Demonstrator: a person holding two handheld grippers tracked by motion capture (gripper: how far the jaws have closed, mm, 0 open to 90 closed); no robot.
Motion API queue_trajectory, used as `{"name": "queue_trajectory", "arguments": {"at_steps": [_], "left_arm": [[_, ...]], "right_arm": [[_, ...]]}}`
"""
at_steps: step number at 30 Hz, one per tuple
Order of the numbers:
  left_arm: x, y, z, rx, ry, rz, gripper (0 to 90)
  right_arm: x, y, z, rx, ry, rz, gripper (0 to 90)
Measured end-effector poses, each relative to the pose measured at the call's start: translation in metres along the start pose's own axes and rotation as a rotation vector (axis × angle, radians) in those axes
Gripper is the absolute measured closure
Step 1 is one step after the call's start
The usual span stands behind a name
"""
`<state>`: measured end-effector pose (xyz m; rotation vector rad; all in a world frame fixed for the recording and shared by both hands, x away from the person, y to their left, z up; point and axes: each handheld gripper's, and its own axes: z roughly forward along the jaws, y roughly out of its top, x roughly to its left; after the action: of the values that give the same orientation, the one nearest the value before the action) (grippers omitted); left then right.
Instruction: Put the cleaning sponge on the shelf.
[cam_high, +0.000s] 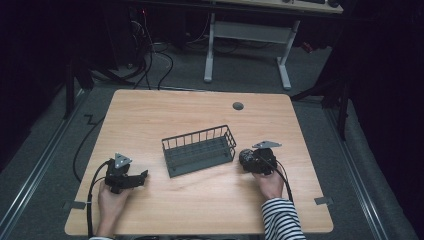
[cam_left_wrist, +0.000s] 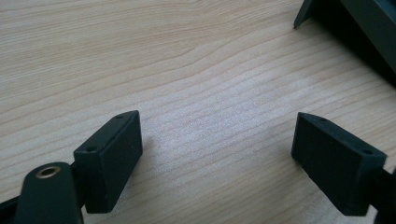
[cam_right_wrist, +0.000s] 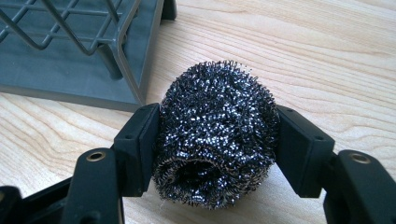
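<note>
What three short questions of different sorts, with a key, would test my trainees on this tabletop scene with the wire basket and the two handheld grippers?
1. True or false: the left gripper holds something.
2. What sits between the right gripper's jaws?
A. a sponge cloth
B. a metal scouring ball
C. a cup
3. Fill in: the wire basket stands on the ______ between the two grippers.

Key
1. False: its jaws stand apart over bare wood.
2. B: the scouring ball is pressed between both jaws, beside the basket's corner.
3. table.

Right gripper (cam_right_wrist: 218, 140) clamping dark steel-wool scourer (cam_right_wrist: 215, 135), grey wire basket (cam_right_wrist: 79, 51) beside
</note>
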<state>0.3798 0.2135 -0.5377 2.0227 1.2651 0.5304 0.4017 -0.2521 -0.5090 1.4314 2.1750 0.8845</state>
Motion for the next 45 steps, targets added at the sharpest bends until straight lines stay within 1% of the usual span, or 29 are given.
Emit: {"name": "queue_trajectory", "arguments": {"at_steps": [9, 13, 14, 16, 19, 20, 22, 24, 26, 28, 29, 32, 33, 35, 36, 39, 40, 44, 45], "left_arm": [[0.0, 0.0, 0.0, 0.0, 0.0, 0.0, 16.8], [0.0, 0.0, 0.0, 0.0, 0.0, 0.0, 16.8], [0.0, 0.0, 0.0, 0.0, 0.0, 0.0, 16.8], [0.0, 0.0, 0.0, 0.0, 0.0, 0.0, 16.8], [0.0, 0.0, 0.0, 0.0, 0.0, 0.0, 16.8], [0.0, 0.0, 0.0, 0.0, 0.0, 0.0, 16.8], [0.0, 0.0, 0.0, 0.0, 0.0, 0.0, 16.8], [0.0, 0.0, 0.0, 0.0, 0.0, 0.0, 16.8], [0.0, 0.0, 0.0, 0.0, 0.0, 0.0, 16.8], [0.0, 0.0, 0.0, 0.0, 0.0, 0.0, 16.8], [0.0, 0.0, 0.0, 0.001, 0.0, 0.0, 16.8], [0.0, 0.0, 0.0, 0.0, 0.001, 0.0, 16.8], [0.0, 0.0, 0.0, 0.0, 0.001, 0.0, 16.8], [0.0, 0.0, 0.0, 0.0, 0.001, 0.0, 16.8], [0.0, 0.0, 0.0, 0.001, 0.0, 0.0, 16.8], [0.0, 0.0, 0.0, 0.0, 0.001, 0.0, 16.8], [0.0, 0.0, 0.0, 0.0, 0.001, 0.0, 16.8], [0.0, 0.0, 0.0, 0.0, 0.001, 0.0, 16.8], [0.0, 0.0, 0.0, 0.001, 0.001, 0.0, 16.8]], "right_arm": [[-0.003, -0.002, -0.005, -0.007, 0.004, 0.0, 37.5], [-0.004, -0.002, -0.01, -0.014, 0.01, -0.002, 37.6], [-0.004, -0.001, -0.013, -0.023, 0.015, -0.002, 37.6], [-0.004, 0.0, -0.015, -0.027, 0.014, -0.006, 37.6], [-0.005, 0.001, -0.022, -0.043, 0.029, -0.007, 37.8], [-0.005, 0.001, -0.022, -0.043, 0.029, -0.007, 37.8], [-0.006, 0.002, -0.026, -0.047, 0.048, -0.004, 38.0], [-0.006, 0.002, -0.028, -0.047, 0.052, -0.002, 38.0], [-0.007, 0.003, -0.034, -0.056, 0.057, -0.009, 38.0], [-0.007, 0.003, -0.035, -0.058, 0.057, -0.006, 38.0], [-0.008, 0.005, -0.04, -0.064, 0.06, -0.006, 38.0], [-0.008, 0.006, -0.043, -0.069, 0.064, -0.008, 38.1], [-0.01, 0.008, -0.046, -0.069, 0.07, -0.004, 38.0], [-0.01, 0.008, -0.048, -0.073, 0.073, -0.003, 38.0], [-0.012, 0.01, -0.051, -0.085, 0.079, 0.001, 38.0], [-0.012, 0.011, -0.054, -0.088, 0.084, 0.007, 38.0], [-0.013, 0.013, -0.057, -0.093, 0.083, -0.004, 38.0], [-0.012, 0.017, -0.064, -0.108, 0.091, -0.006, 38.0], [-0.012, 0.02, -0.068, -0.119, 0.093, -0.008, 38.0]]}}
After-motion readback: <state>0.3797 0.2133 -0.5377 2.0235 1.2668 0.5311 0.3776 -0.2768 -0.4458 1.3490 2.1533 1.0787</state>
